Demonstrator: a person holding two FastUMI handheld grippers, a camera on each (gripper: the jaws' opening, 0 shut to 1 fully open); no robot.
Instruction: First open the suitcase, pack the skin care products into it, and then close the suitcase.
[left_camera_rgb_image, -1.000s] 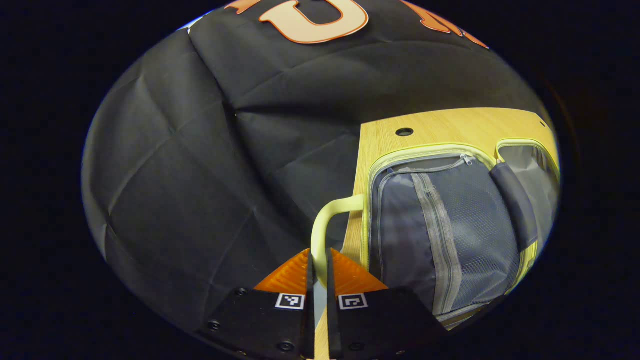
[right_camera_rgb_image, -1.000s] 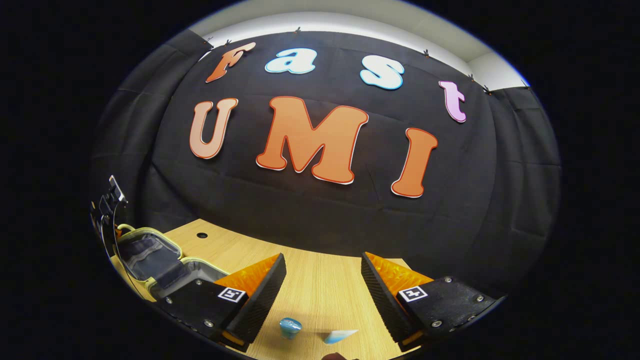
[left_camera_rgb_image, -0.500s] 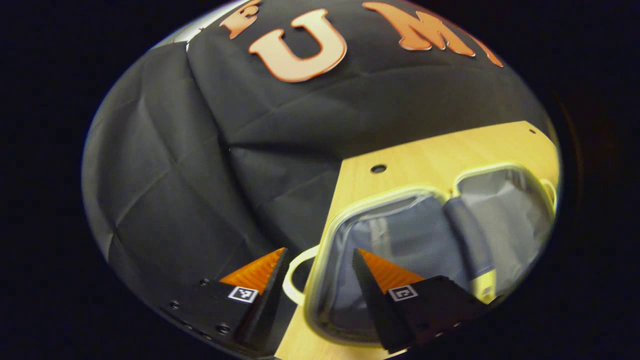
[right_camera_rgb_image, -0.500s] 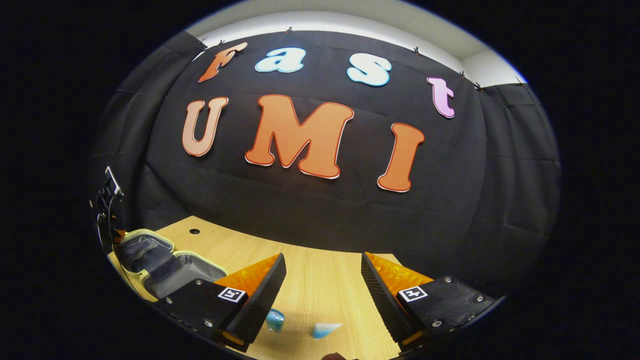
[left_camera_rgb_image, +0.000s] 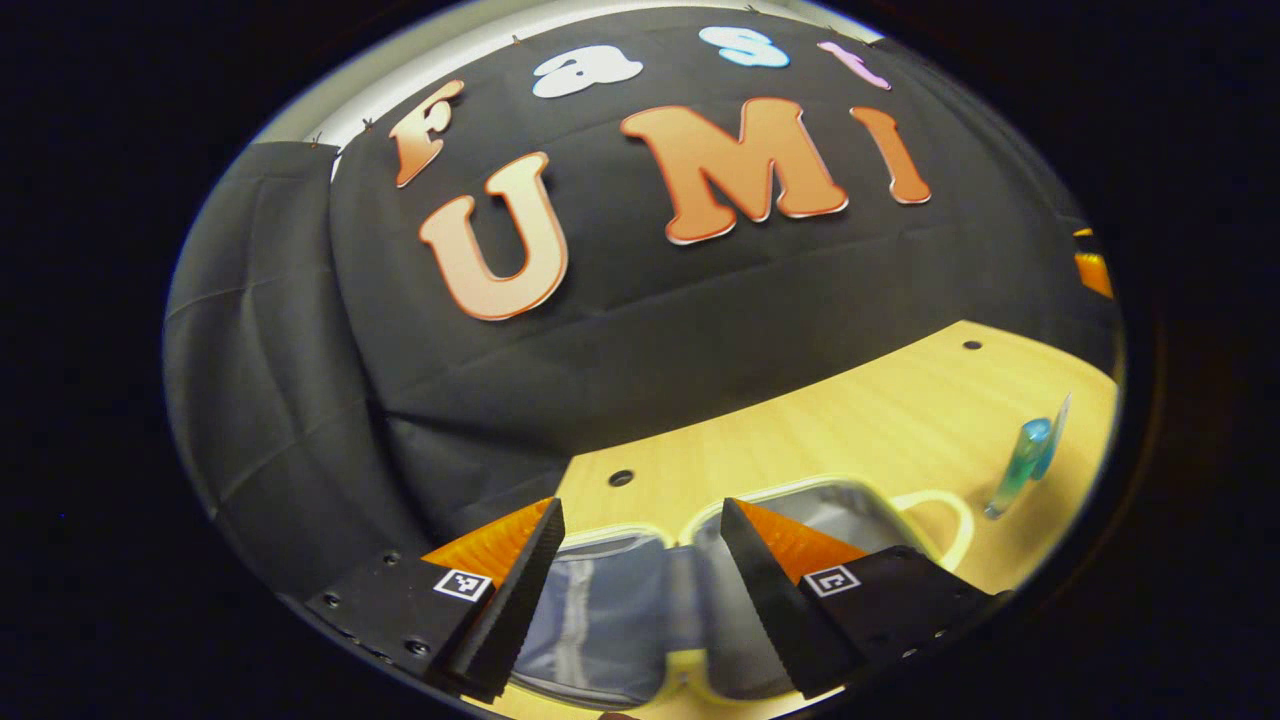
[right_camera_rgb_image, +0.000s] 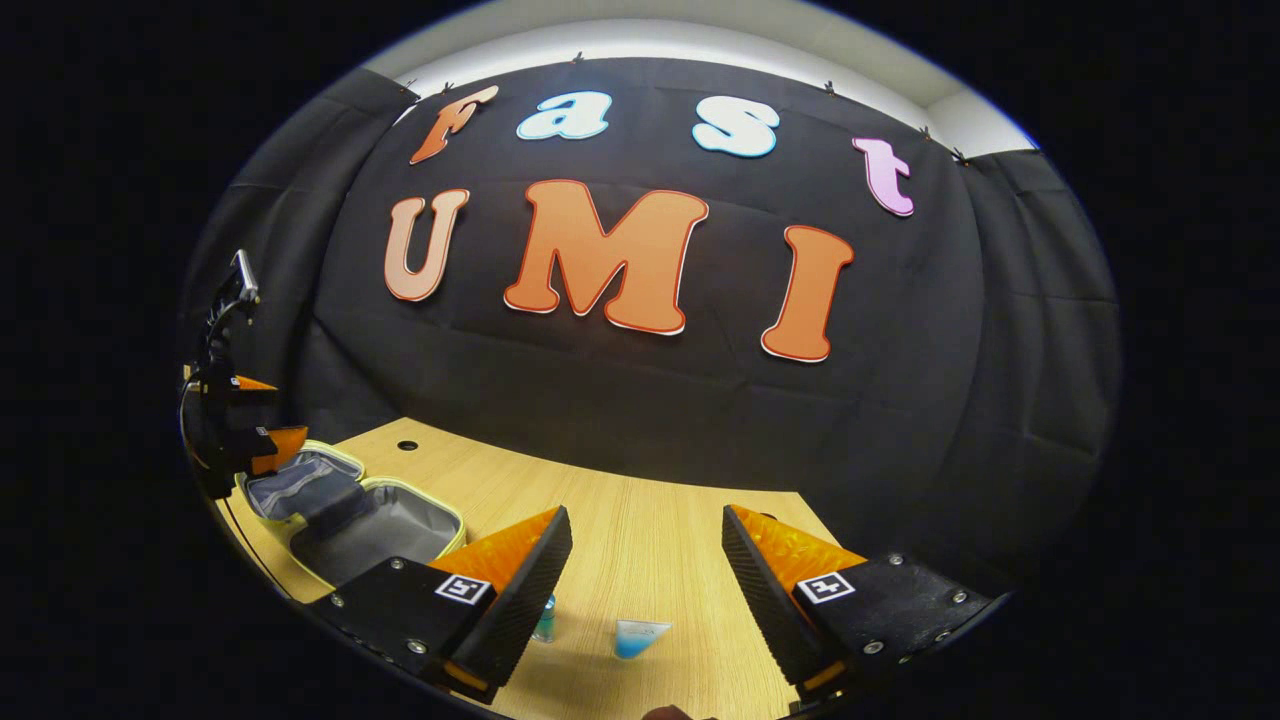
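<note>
Left gripper view: left tongs (left_camera_rgb_image: 640, 590) wide, holding nothing, bottom centre, w/ the open suitcase (left_camera_rgb_image: 640, 610) lying flat on the wooden tabletop (left_camera_rgb_image: 850, 420) behind them. A blue tube (left_camera_rgb_image: 1020, 465) stands at right.

Right gripper view: right tongs (right_camera_rgb_image: 645, 590) wide, empty, bottom centre. Between the fingers, a small bottle (right_camera_rgb_image: 544, 620) & the tube (right_camera_rgb_image: 636, 636) on the tabletop (right_camera_rgb_image: 640, 520). Open suitcase (right_camera_rgb_image: 350, 510) lower left; left tongs (right_camera_rgb_image: 250, 440) just above it.
</note>
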